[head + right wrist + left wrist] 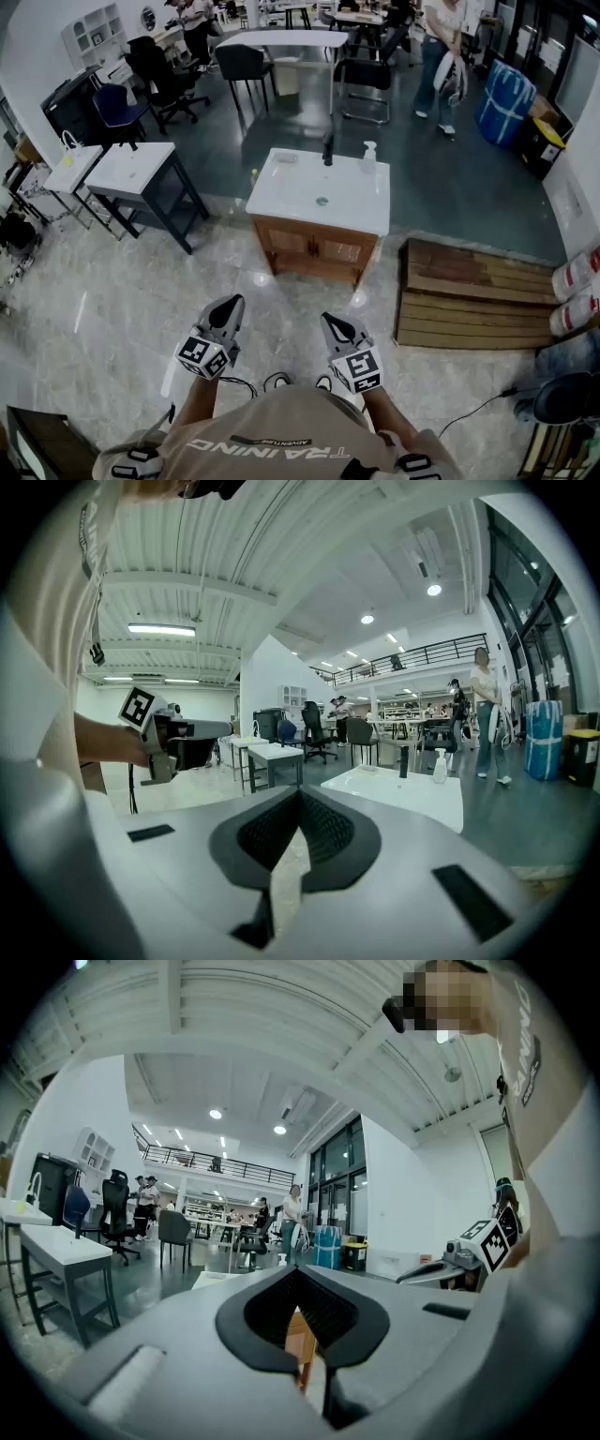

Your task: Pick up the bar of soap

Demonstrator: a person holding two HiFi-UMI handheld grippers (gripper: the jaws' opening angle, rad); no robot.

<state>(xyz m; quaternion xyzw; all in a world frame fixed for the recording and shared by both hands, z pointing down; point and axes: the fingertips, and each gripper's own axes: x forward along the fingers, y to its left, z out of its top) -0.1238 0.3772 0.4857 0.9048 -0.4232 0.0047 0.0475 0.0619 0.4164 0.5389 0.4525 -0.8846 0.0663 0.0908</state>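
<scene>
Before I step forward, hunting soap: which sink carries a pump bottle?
The sink on the wooden cabinet, straight ahead, bottle at its back edge; the others have open frames.

Can't tell soap from dish in that tiny pale speck (286, 157) on the table (281, 197). Cropped by the right edge: two white rolls (576, 274).

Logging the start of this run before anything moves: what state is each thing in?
Left gripper: shut, empty.
Right gripper: shut, empty.
Bar of soap: apparently the small pale thing on the sink top, untouched.
Pump bottle: upright, beside the faucet.
Cabinet doors: closed.
</scene>
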